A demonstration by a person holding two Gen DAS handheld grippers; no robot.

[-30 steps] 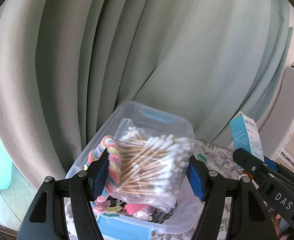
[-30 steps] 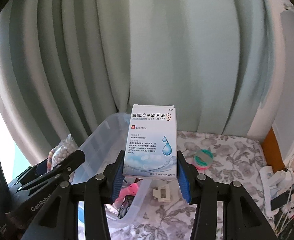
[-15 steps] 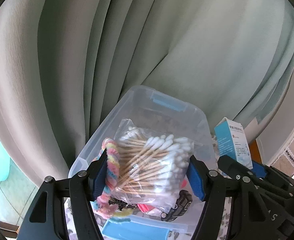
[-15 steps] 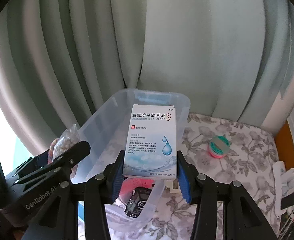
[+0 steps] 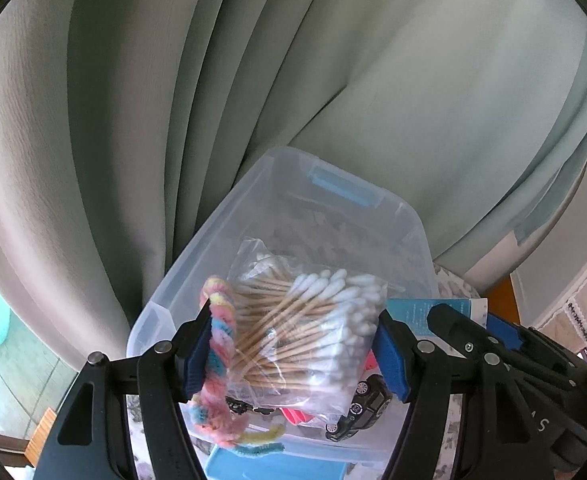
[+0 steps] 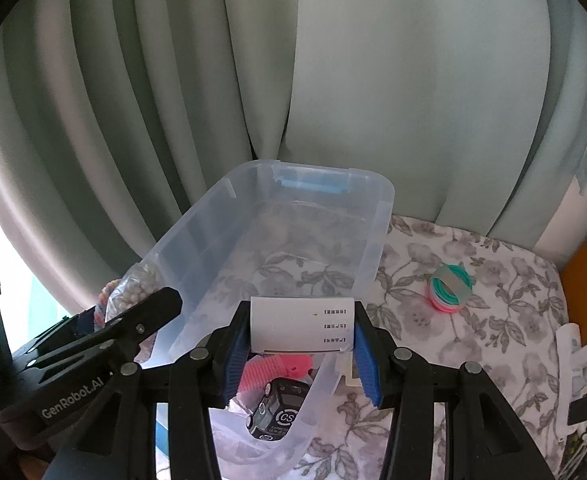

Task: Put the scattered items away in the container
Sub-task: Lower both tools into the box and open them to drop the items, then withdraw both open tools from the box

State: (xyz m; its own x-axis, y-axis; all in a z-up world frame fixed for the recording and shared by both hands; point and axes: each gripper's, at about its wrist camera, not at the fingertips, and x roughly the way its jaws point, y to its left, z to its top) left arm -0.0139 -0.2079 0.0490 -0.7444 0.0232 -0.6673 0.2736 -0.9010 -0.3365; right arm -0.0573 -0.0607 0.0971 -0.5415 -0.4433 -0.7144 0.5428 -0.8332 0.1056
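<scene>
My left gripper (image 5: pixel 293 356) is shut on a clear bag of cotton swabs (image 5: pixel 305 328) together with a pastel twisted hair band (image 5: pixel 221 344), held over the near end of the clear plastic container (image 5: pixel 253 184). My right gripper (image 6: pixel 301 344) is shut on a white and blue ear-drops box (image 6: pixel 301 328), tipped so its end face shows, just above the container's (image 6: pixel 381 216) near end. A black toy car (image 6: pixel 277 412) and a pink ribbed item (image 6: pixel 273 368) lie inside. The left gripper's finger (image 6: pixel 149 312) shows at the left of the right wrist view.
A stack of green and pink hair ties (image 6: pixel 451 288) lies on the floral cloth (image 6: pixel 493 340) right of the container. White objects (image 6: pixel 573 344) sit at the far right edge. A grey-green curtain (image 6: pixel 333 80) hangs close behind. A blue lid (image 5: pixel 277 464) lies under the container's near end.
Both grippers have sunk toward the container, which now fills more of each view. The box has tipped forward, so its end face shows instead of its printed front.
</scene>
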